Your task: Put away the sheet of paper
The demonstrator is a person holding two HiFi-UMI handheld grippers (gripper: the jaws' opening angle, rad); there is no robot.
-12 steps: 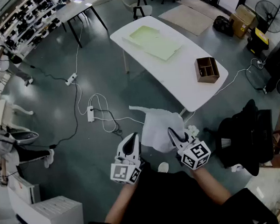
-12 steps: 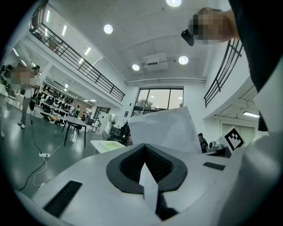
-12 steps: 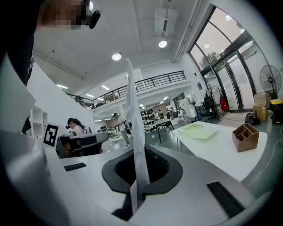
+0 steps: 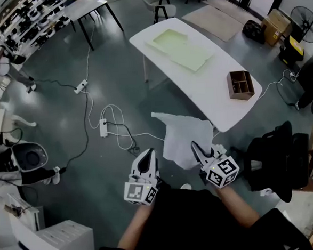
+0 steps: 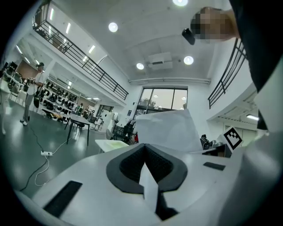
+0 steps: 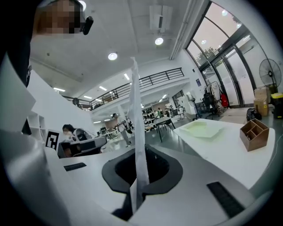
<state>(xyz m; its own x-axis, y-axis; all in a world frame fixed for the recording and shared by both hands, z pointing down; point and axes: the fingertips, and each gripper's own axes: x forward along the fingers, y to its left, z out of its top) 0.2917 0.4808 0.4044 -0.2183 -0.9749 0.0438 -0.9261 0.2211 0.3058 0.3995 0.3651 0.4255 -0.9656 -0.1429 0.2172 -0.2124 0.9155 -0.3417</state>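
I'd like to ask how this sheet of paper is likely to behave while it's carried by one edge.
The sheet of paper is probably floppy: pinched at its edge by the right gripper, it shows creases and an uneven outline. It looks thin and light, so moving air may flap it. A sharp tug might tear it.

The left forearm (image 4: 133, 231) and right forearm (image 4: 235, 206) reached forward from the torso, side by side, each carrying its gripper ahead of the body with the jaws pointing away from the person. The right gripper (image 4: 196, 147) had its jaws pressed together on the edge of the sheet of paper (image 4: 182, 136). The left gripper (image 4: 148, 153) also had its jaws together, with only a pale sliver at their seam, too small to identify.
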